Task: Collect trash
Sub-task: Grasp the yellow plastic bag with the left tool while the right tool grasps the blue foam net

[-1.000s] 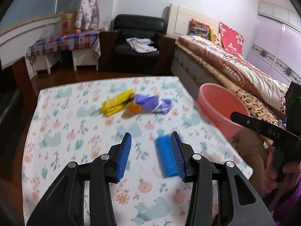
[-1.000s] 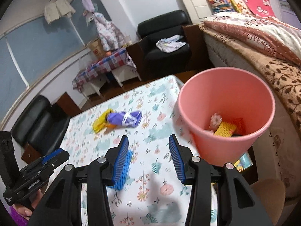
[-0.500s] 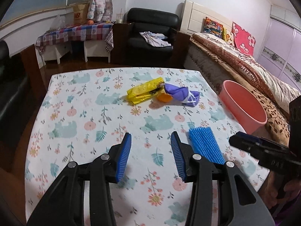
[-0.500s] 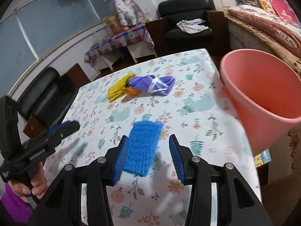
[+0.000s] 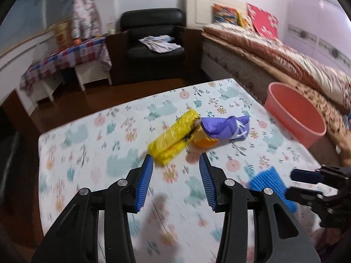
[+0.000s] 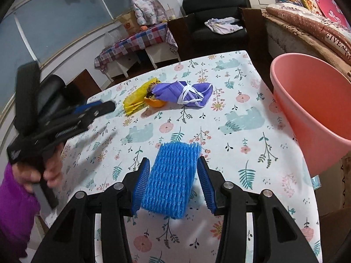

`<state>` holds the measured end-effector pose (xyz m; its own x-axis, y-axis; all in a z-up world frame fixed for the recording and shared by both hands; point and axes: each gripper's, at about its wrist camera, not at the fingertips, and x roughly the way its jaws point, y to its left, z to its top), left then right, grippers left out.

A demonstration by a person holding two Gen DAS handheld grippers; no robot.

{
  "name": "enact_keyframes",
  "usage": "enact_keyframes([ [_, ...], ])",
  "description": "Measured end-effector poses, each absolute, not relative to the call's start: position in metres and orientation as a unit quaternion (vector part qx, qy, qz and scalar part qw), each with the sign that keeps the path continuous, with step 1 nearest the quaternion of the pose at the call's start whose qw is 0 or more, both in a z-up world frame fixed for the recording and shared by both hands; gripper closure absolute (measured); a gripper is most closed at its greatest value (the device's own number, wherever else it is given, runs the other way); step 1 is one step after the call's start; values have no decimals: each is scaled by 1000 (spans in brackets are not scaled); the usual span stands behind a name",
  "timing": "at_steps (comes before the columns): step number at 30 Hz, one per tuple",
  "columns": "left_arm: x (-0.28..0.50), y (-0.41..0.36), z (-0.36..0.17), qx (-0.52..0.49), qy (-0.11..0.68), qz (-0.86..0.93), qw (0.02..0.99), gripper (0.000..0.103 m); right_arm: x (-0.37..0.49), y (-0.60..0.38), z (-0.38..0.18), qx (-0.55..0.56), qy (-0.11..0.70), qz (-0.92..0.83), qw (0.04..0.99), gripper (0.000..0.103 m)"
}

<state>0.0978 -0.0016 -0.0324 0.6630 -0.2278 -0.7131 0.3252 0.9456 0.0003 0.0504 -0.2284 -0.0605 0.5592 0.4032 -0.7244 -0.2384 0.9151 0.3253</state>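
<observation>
Right wrist: blue foam net (image 6: 172, 179) between spread jaws — touching left pad.

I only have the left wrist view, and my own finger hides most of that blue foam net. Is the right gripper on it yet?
Observer: The blue foam net lies on the table between the right gripper's open fingers, not yet clamped.
Operator: And the purple bundle, is it loose?
Observer: No. The purple mask is folded up and bound by its own white straps.
</observation>
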Motion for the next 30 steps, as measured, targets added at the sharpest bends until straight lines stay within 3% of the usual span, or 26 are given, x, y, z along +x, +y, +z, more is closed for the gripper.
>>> enact_keyframes([
  [3,121,-2,-42,81,389,-171,902,59,53,-225,-63,95,436,184,876,51],
  [19,163,0,-80,106,406,-206,884,59,62,-209,-78,50,458,165,872,47],
  [22,156,4,-77,97,402,-196,889,66,60,-207,-78,42,458,164,873,48],
  [28,139,19,-71,52,413,-172,893,87,56,-201,-79,22,456,165,874,76],
  [30,130,25,-68,37,413,-164,895,89,54,-200,-79,22,456,171,873,85],
])
